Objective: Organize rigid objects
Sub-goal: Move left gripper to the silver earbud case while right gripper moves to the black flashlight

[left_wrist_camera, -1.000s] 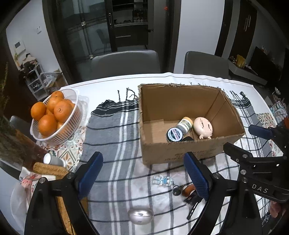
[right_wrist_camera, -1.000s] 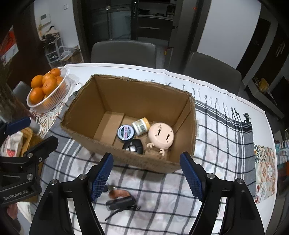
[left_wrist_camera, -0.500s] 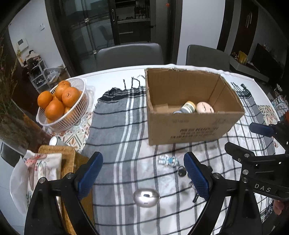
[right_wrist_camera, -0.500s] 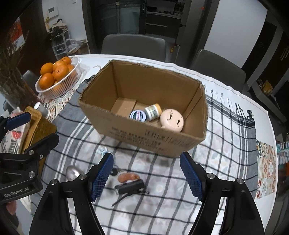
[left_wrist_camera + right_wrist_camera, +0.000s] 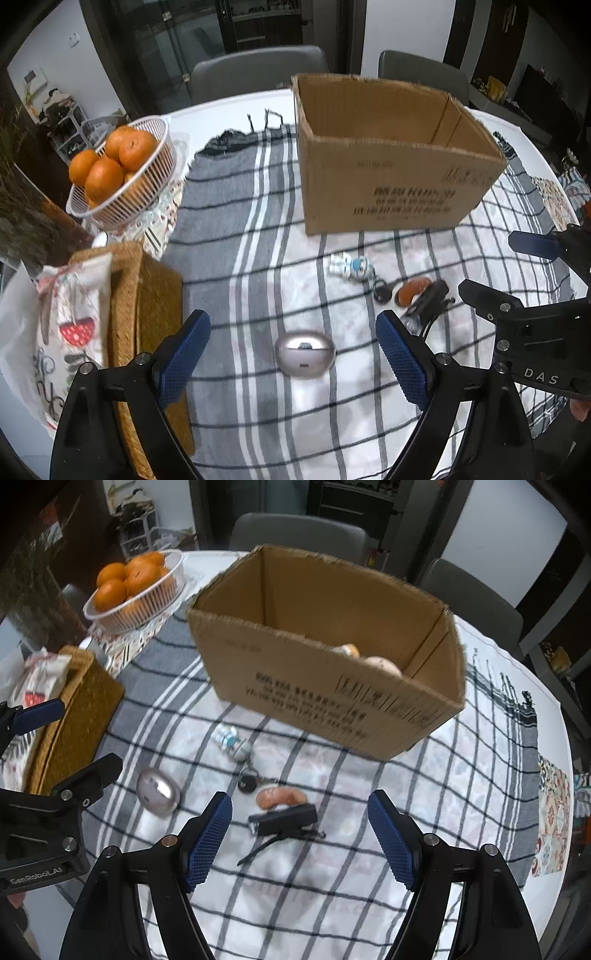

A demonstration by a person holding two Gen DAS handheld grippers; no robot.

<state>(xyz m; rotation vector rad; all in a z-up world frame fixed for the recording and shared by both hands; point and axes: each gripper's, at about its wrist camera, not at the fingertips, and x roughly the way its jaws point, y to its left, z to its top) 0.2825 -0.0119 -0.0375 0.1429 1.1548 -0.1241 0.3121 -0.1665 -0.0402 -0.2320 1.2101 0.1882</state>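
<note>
Both grippers, left and right, spread wide and empty, have dropped lower toward the oval silver case and black clip, the brown cardboard box now seen side-on.

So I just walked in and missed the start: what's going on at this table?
A person is sorting small items into the cardboard box, holding a gripper in each hand. Both are empty, jaws wide open. The left gripper hangs over the silver oval case; the right gripper is above the black clip. A little figure keychain, a key and an orange-brown piece also lie on the cloth outside the box, which already holds a few things.
</note>
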